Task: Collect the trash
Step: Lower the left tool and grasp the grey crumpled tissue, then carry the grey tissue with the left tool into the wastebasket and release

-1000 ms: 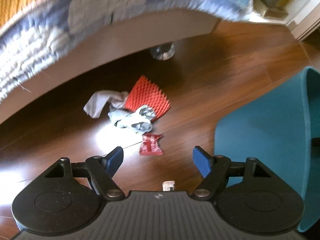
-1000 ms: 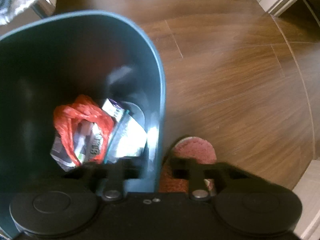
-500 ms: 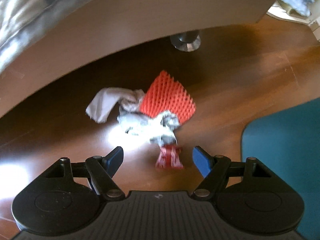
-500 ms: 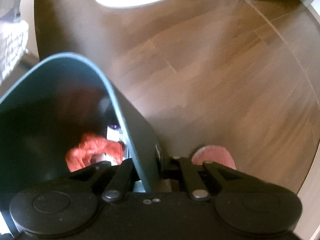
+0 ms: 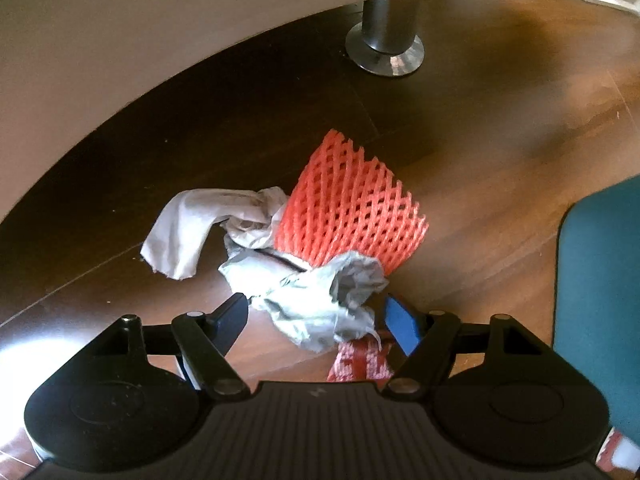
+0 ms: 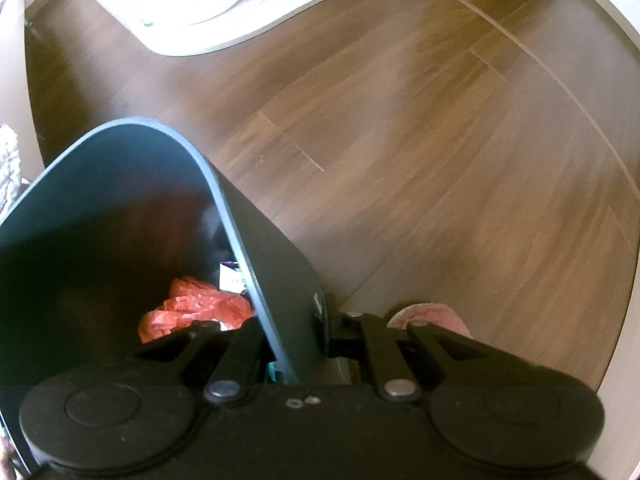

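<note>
My left gripper (image 5: 316,316) – jaws spread wide, straddling crumpled grey paper (image 5: 316,300) on wood floor (image 5: 500,160), orange foam net (image 5: 352,216) behind. My right gripper (image 6: 296,344) – clamped on teal bin (image 6: 276,280) wall; red bag (image 6: 192,308) inside.

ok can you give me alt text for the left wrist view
The open left gripper hangs low over a crumpled grey tissue on a wooden floor. Just behind lie an orange foam net and another tissue; a red wrapper peeks out below, and a teal bin stands at the right.
</note>
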